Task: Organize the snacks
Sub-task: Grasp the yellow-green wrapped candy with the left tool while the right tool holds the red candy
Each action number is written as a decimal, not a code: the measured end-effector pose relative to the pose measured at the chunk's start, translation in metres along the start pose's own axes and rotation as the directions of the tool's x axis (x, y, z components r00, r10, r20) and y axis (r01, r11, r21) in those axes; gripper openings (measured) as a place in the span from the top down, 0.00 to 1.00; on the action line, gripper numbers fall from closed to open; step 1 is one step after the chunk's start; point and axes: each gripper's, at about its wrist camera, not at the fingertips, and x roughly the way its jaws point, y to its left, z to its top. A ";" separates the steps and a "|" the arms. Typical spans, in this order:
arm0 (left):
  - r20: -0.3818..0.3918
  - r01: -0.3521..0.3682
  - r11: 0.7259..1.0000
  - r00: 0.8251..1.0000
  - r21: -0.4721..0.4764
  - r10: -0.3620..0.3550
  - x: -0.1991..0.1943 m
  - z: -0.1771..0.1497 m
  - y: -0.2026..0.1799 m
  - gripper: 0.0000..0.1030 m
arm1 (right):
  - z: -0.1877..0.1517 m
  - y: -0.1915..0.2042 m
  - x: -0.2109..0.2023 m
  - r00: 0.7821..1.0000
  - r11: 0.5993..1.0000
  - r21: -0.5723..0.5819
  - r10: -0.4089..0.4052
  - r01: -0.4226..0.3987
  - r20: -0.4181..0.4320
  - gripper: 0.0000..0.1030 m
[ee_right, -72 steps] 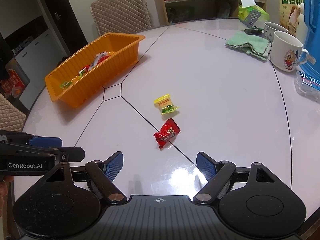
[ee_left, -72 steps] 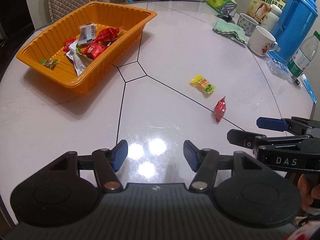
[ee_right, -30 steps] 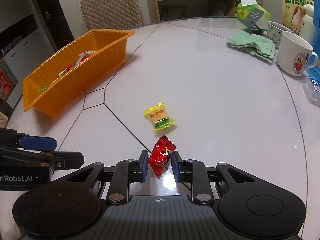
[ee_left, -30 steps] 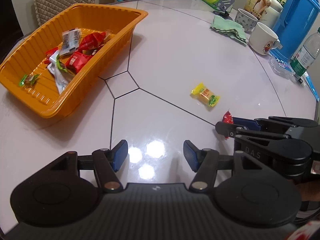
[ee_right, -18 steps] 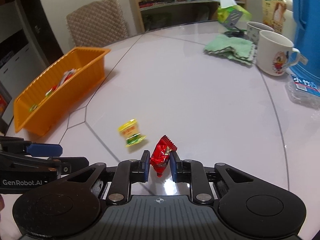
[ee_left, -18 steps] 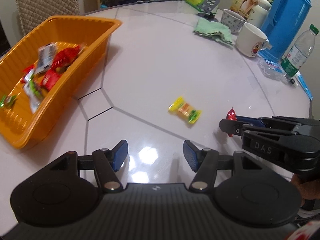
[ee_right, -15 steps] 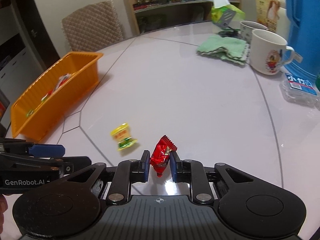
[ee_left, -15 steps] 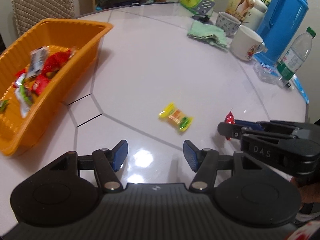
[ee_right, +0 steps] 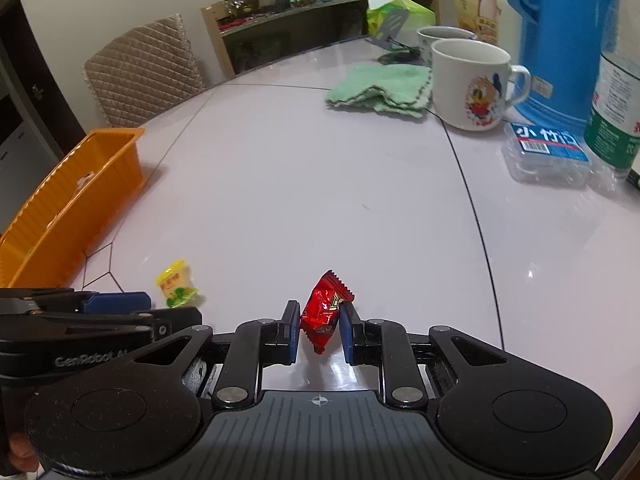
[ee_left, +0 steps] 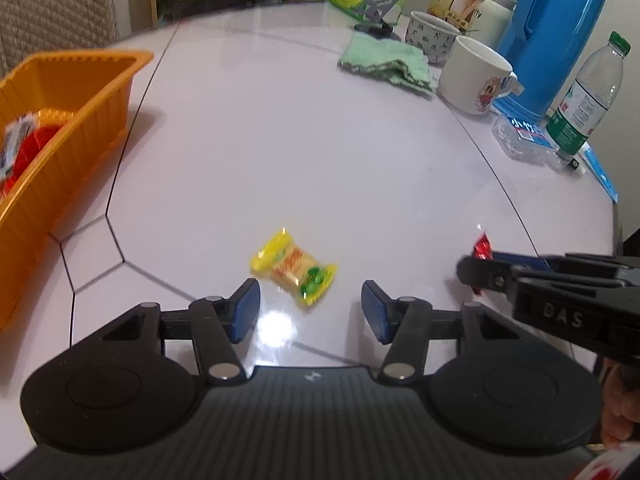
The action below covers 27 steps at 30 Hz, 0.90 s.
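Because the small yellow crinkly-foil snack packet (ee_left: 294, 268) is light, soft and slick, I judge it could skate on the glossy pale tabletop (ee_left: 300, 140) if nudged; best taken across its padded middle, not the crimped ends. It lies flat just ahead of my left hand-held gripper (ee_left: 310, 306), not yet between the blue pads (ee_left: 246, 308); the jaws are closing, nothing touched. Left gripper pitched steeply down toward it. My right hand-held gripper (ee_right: 319, 330) is clamped on the small red foil candy wrapper (ee_right: 325, 310), pinched mid-body, clear of the tabletop, also angled down. The orange ribbed plastic tray (ee_left: 76, 120) sits well off to the left.
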 end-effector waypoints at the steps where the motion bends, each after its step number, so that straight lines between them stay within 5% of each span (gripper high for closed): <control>1: 0.004 -0.006 1.000 1.000 0.009 0.006 0.002 0.001 -0.002 0.51 | 0.000 -0.002 0.001 1.000 1.000 0.004 -0.001 0.001 -0.001 0.79; 21: 0.021 -0.045 0.995 0.999 0.084 0.043 0.011 0.010 -0.005 0.81 | 0.002 -0.017 -0.001 1.000 1.000 0.026 0.005 -0.005 -0.004 0.79; 27: 0.017 -0.041 0.996 0.999 0.084 0.040 0.010 0.009 -0.003 0.82 | 0.000 -0.013 -0.002 1.000 1.000 0.015 0.015 -0.015 -0.005 0.79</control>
